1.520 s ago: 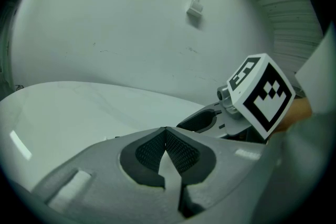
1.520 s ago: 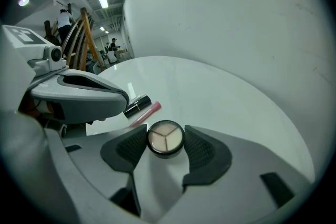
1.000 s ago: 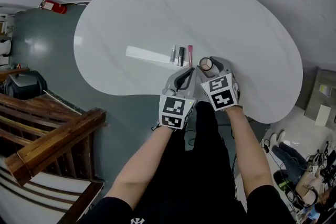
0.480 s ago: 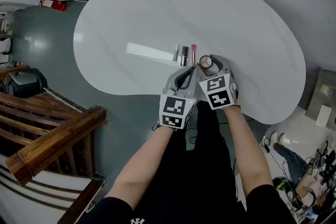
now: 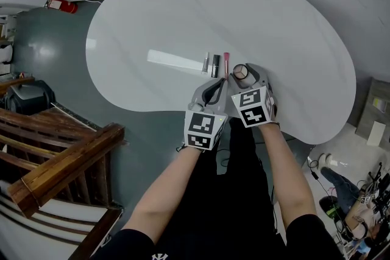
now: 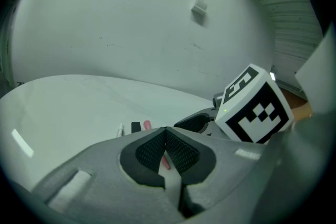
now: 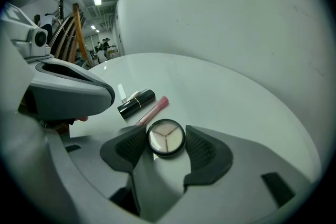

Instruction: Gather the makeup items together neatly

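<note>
Compact (image 7: pixel 166 137) has edged toward the pink pencil (image 5: pixel 226 59) at its 10 o'clock, gripped in right gripper (image 5: pixel 245 73) jaws; left gripper (image 6: pixel 165 136) jaws closed.

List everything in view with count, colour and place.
table: one, white, centre of head view
compact: one, dark-rimmed, near table edge
lip tube: one, pink, left of compact
lipstick: one, black, left of lip tube
small tube: one, clear, left of lipstick
canister: one, red, floor at far left
wooden railing: one, brown, lower left
left gripper: one, grey, jaws together, empty
right gripper: one, grey, closed on compact
arms: two, bare, bottom
</note>
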Motion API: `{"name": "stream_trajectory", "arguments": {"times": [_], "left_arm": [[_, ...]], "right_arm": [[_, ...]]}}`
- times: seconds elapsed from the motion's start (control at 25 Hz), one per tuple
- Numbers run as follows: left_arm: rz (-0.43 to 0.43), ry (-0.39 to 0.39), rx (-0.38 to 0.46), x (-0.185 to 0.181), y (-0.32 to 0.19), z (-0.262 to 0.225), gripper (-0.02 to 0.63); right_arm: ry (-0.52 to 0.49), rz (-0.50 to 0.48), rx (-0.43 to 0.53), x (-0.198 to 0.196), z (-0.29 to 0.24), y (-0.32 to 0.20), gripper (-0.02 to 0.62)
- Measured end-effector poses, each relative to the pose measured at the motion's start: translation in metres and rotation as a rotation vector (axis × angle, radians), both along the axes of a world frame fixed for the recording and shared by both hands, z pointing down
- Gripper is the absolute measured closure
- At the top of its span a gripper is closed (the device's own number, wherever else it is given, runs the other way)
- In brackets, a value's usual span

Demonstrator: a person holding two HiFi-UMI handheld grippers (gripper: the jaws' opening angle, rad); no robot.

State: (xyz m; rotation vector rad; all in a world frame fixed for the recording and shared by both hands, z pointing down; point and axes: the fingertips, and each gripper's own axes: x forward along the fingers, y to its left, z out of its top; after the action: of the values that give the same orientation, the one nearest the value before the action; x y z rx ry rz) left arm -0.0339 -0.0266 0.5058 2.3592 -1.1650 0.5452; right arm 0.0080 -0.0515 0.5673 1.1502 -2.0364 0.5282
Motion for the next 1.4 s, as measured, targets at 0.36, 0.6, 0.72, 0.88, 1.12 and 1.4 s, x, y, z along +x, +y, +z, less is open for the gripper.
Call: {"name": "stream_trajectory", "arguments": {"times": [0.36,0.6,0.72,0.88,1.12,1.4], "left_arm": [[0.017,0.01,0.011,-0.003,0.003,-0.009,0.597],[0.024,0.032,0.039,-0.008,0.009,-0.035,0.597],[0.027,0.052,0.047,-0.013,0.012,-0.051,0.597],[0.041,0.073,0.055,-0.02,0.02,-0.074,0.597],[0.067,0.105,0.092,-0.029,0.035,-0.12,0.597],[0.089,0.158,0.13,-0.047,0.049,-0.179,0.597]], "right_arm": [[-0.038,0.055,0.055,0.002,-0.032,0.01,0.361],[-0.127,0.132,0.113,-0.003,-0.069,0.027,0.516],[-0.177,0.173,0.14,-0.004,-0.09,0.033,0.566],[-0.249,0.222,0.148,-0.009,-0.118,0.044,0.578],[-0.323,0.234,0.183,-0.027,-0.166,0.059,0.58],[-0.369,0.223,0.261,-0.046,-0.23,0.072,0.58]]}}
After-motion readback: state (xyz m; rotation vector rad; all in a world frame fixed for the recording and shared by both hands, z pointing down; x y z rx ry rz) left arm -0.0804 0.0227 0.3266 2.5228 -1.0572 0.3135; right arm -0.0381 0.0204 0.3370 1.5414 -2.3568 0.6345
